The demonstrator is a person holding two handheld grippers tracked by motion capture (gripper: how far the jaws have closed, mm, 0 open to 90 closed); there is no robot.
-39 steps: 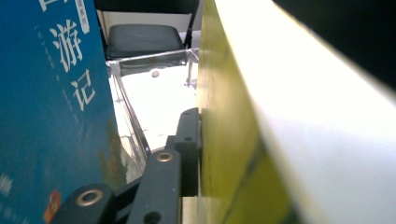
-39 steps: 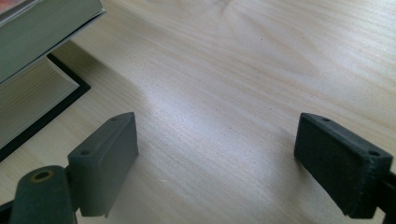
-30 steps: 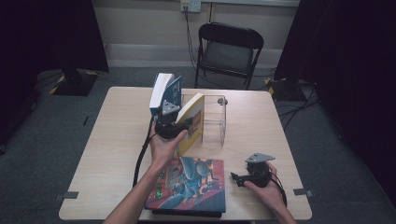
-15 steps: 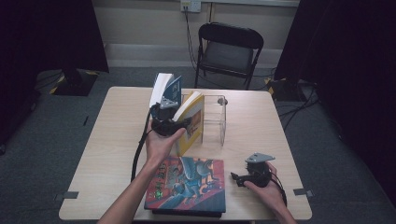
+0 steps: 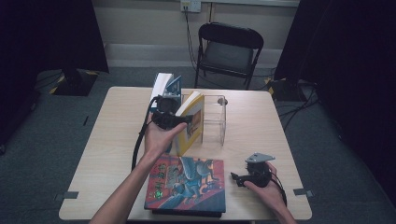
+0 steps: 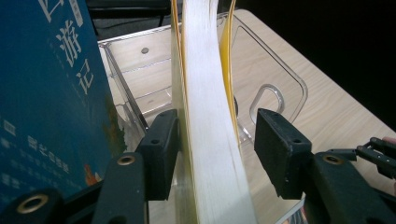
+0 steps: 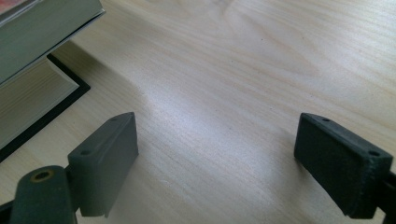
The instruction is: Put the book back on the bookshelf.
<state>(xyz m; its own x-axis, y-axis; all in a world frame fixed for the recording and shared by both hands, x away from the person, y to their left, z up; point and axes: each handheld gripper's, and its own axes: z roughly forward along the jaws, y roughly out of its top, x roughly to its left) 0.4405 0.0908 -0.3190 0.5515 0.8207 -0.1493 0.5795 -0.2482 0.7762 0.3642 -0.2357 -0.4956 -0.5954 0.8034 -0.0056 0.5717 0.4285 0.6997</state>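
Yellow-covered book (image 6: pixel 210 140) stands on edge in the clear plastic organizer (image 5: pixel 212 119), leaning against the blue book (image 6: pixel 51 93) that stands just beside it at the organizer's near-left end. Between the jaws of the left gripper (image 6: pixel 212 140) sits the yellow book's pale page block; those jaws have just been opening, and one pad lies against the cover while the other stands clear of it, so the grip is loosened rather than pressing. White Chinese characters run down the blue book's cover, among them 游 and 记; smaller lines below are too blurred to read. Nearer the person than the organizer, a large illustrated book (image 5: pixel 187 184) lies flat on top of a dark one, its title lettering illegible. That makes four books counted, one organizer, two grippers. Well to the right of the organizer and nearer the table (image 5: pixel 116 135) edge, the right gripper (image 7: pixel 215 163) rests with jaws spread wide, holding nothing, bare wood between them.
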